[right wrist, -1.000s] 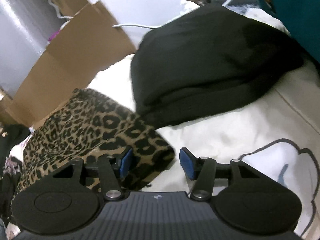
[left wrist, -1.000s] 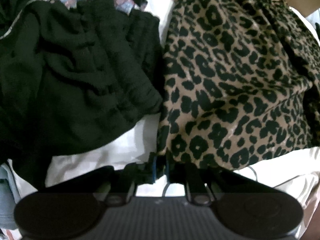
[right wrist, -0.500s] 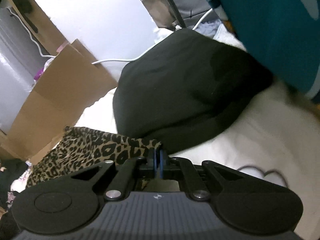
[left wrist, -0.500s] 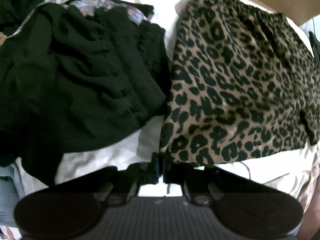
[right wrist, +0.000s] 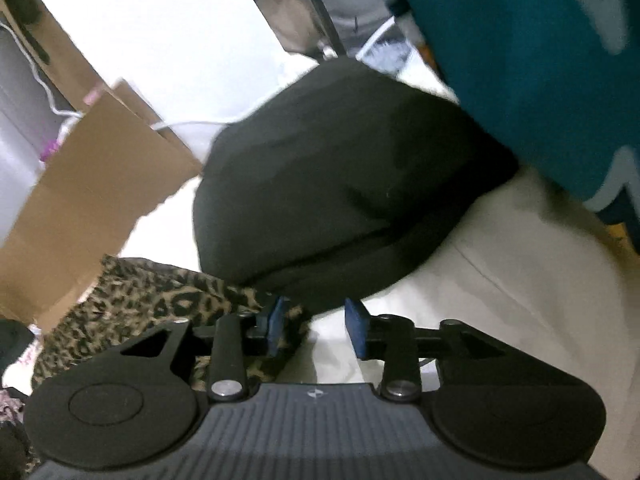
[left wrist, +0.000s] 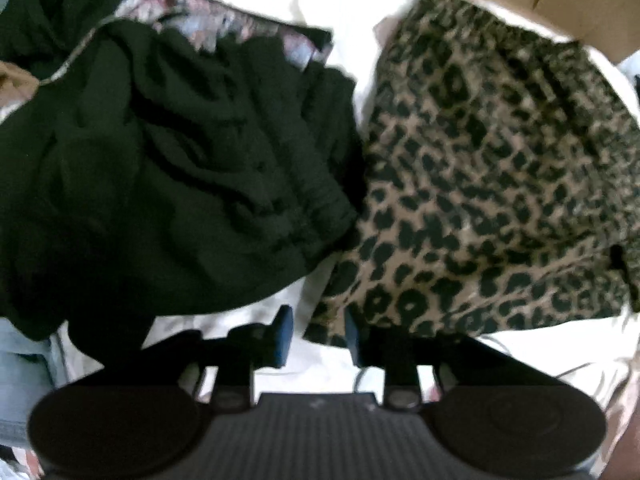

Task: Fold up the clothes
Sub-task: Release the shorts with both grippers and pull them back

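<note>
Left wrist view looks straight down, close over the leopard-print garment (left wrist: 480, 184) — right wrist view slants forward across its corner (right wrist: 160, 300) — shared between both.

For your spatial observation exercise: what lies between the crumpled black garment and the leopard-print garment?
In the left wrist view, a narrow strip of bare white bedding separates the black garment from the leopard-print garment; lower down, their edges nearly meet.

leopard garment (left wrist: 480, 184): matt cloth | box (right wrist: 96, 200): matt cardboard
</note>
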The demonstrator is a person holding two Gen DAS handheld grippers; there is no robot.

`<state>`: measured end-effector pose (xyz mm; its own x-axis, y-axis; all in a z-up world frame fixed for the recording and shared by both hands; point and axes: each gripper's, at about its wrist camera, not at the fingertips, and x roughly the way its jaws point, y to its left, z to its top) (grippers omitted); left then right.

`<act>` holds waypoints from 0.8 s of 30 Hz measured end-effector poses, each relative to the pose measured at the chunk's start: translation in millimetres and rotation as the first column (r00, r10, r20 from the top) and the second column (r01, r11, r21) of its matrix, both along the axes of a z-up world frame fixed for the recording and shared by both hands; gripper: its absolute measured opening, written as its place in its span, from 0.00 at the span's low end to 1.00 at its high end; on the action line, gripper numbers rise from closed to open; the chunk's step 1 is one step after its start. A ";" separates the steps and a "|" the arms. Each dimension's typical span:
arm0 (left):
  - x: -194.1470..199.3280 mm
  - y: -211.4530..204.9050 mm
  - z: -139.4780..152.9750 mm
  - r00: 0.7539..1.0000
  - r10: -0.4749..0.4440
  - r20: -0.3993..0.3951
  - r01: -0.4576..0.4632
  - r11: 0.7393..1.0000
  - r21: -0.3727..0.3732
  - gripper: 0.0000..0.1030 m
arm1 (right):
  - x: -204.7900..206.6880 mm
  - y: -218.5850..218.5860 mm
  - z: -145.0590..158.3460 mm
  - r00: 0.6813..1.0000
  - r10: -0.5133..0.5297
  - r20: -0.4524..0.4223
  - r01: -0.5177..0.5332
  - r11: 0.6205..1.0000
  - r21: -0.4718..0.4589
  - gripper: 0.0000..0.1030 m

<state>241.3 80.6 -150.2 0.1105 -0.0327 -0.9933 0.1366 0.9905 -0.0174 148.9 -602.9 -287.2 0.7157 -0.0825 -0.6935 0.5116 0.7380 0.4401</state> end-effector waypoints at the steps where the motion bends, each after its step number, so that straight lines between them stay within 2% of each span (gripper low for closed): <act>1: -1.9 -0.8 6.0 1.000 -0.007 0.012 0.007 1.000 -0.008 0.29 | -1.8 3.5 3.4 1.000 0.012 0.006 -0.012 1.000 -0.003 0.35; 2: -6.0 -0.7 18.5 1.000 -0.014 0.025 0.015 1.000 -0.015 0.29 | -3.6 7.6 7.0 1.000 0.025 0.013 -0.025 1.000 -0.005 0.35; 3: -17.5 5.9 48.2 0.999 -0.021 0.036 0.022 1.000 -0.022 0.29 | -5.6 12.2 10.4 0.999 0.036 0.022 -0.036 0.999 -0.003 0.35; 4: -27.3 2.4 37.4 0.998 -0.030 0.047 0.031 0.999 -0.029 0.30 | -7.6 17.1 13.7 0.998 0.047 0.031 -0.047 0.999 0.001 0.35; 7: 2.9 -48.1 2.8 0.994 -0.073 0.079 0.076 0.996 -0.040 0.32 | -10.1 32.4 22.9 0.995 0.084 0.057 -0.085 0.996 0.014 0.35; 8: 1.3 -58.1 3.5 0.992 -0.094 0.088 0.098 0.994 -0.042 0.34 | -10.1 37.6 25.8 0.993 0.098 0.065 -0.100 0.995 0.019 0.35; 10: 11.6 -94.3 -33.2 0.987 -0.125 0.100 0.132 0.989 -0.073 0.34 | -7.3 51.2 32.2 0.988 0.134 0.078 -0.136 0.991 0.017 0.35; 13: 20.5 -127.3 -53.3 0.982 -0.143 0.123 0.157 0.982 -0.105 0.35 | -4.0 74.1 43.0 0.975 0.204 0.089 -0.204 0.979 -0.008 0.36; 16: 12.0 -152.0 -39.0 0.975 -0.165 0.151 0.187 0.971 -0.146 0.36 | -3.2 96.7 50.5 0.954 0.275 0.116 -0.276 0.961 -0.008 0.36; 19: 0.9 -179.4 -29.4 0.967 -0.170 0.188 0.205 0.962 -0.183 0.47 | -4.1 115.6 52.6 0.935 0.331 0.126 -0.334 0.943 -0.001 0.36; 24: -16.6 -219.1 -35.5 0.971 -0.120 0.205 0.172 0.950 -0.259 0.48 | -4.9 141.0 46.8 0.915 0.392 0.097 -0.394 0.919 0.007 0.36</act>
<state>224.7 -138.4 -185.7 0.2641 -0.3297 -0.9064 0.3063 0.9198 -0.2453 144.1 -461.9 -240.4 0.7474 0.2354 -0.6212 0.1390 0.8590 0.4928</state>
